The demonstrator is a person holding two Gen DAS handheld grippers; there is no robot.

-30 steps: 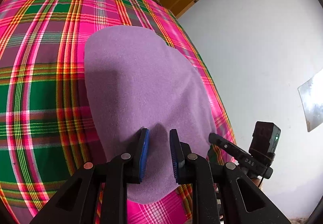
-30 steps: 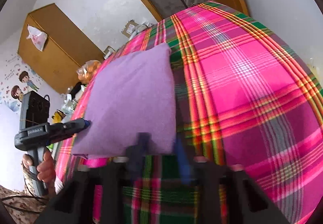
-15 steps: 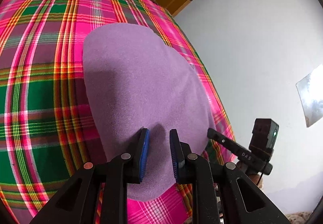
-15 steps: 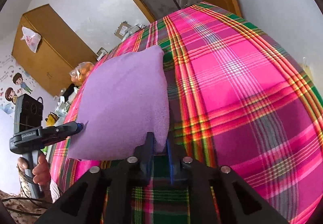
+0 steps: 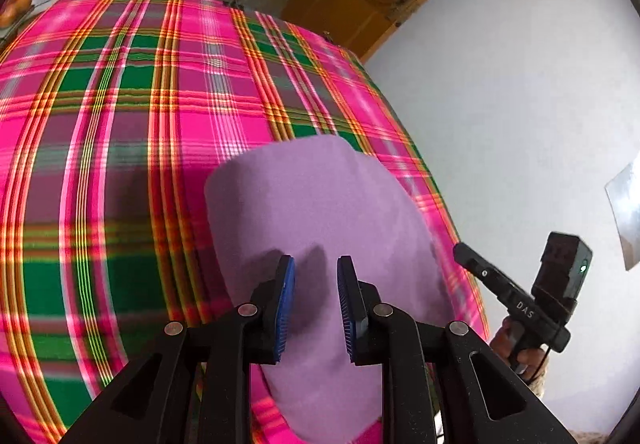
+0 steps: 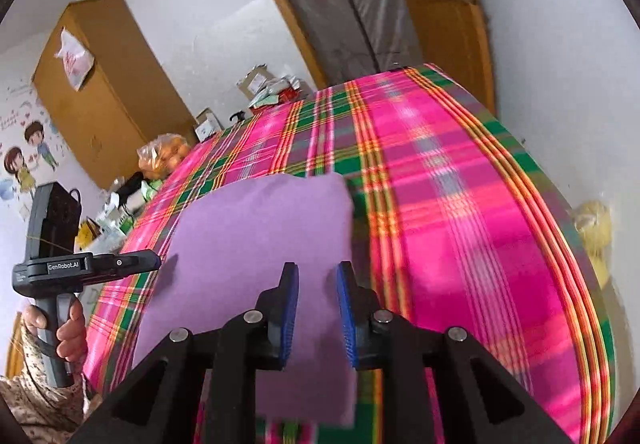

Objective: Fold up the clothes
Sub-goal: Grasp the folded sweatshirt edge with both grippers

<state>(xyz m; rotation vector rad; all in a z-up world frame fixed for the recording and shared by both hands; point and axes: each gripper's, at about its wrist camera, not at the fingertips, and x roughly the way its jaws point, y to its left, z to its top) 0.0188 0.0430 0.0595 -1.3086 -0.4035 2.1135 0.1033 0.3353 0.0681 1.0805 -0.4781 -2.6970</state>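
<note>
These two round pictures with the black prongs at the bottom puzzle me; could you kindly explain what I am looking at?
Each picture comes from a camera mounted on a hand-held gripping tool, looking along its two blue-padded fingers. A person holds one tool in each hand. The left tool and the right tool both hover open above a folded purple cloth lying on a pink and green checked bedspread. The right one's jaws have just been opening. Neither holds anything. Each camera also sees the other tool at its picture's edge.
</note>
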